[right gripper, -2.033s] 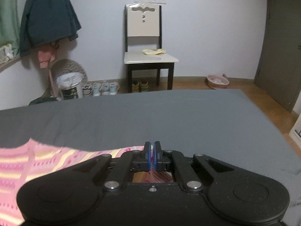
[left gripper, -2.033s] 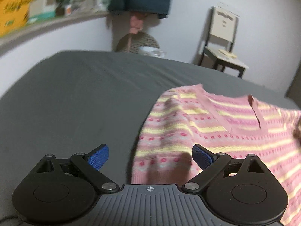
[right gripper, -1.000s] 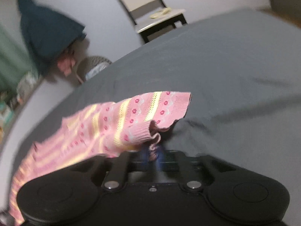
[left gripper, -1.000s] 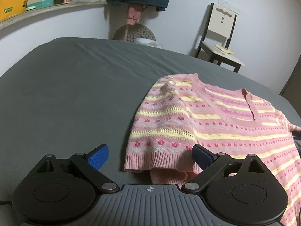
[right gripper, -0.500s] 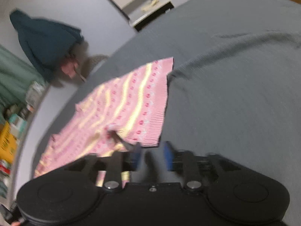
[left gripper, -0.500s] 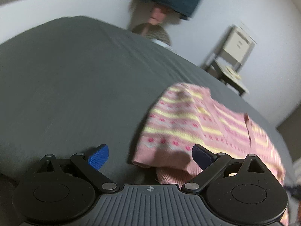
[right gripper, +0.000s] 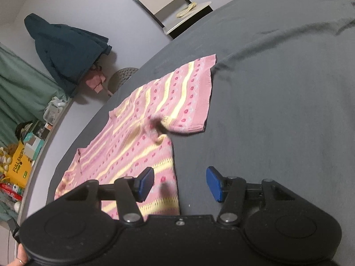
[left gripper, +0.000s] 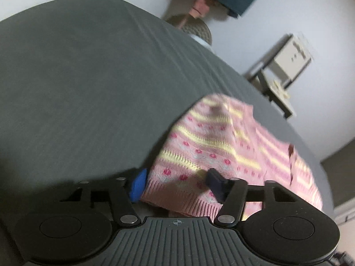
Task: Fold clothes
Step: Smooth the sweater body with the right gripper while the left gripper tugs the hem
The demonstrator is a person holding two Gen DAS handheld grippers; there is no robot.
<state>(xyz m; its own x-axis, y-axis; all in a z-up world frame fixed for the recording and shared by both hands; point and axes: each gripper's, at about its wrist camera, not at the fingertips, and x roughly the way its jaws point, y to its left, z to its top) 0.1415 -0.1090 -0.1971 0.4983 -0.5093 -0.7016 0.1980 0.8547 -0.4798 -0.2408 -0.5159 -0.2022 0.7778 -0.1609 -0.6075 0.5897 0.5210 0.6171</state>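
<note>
Since a second ago our right gripper (right gripper: pixel 180 182) let the pink knit sweater (right gripper: pixel 142 137) drop — jaws opening, sweater edge between; left gripper (left gripper: pixel 175 185) closing around the ribbed cuff (left gripper: pixel 177 196) — grey bedsheet (right gripper: pixel 277 88) open rightward.

sweater (right gripper: pixel 142 130): we see soft, bumpy knit cloth
bed sheet (right gripper: pixel 277 93): under the sweater, we see flat, dull cloth

grey bed sheet (right gripper: pixel 277 88) fills the near ground, wrinkled toward the far right. at the far wall, a chair (right gripper: pixel 168 6) with a yellowish cloth (right gripper: pixel 186 8) on its seat. left of it a dark jacket (right gripper: pixel 66 46) hangs, pink fabric (right gripper: pixel 95 82) below it. far left, a green curtain (right gripper: pixel 20 88) and a yellow box (right gripper: pixel 20 166) on a cluttered shelf.
</note>
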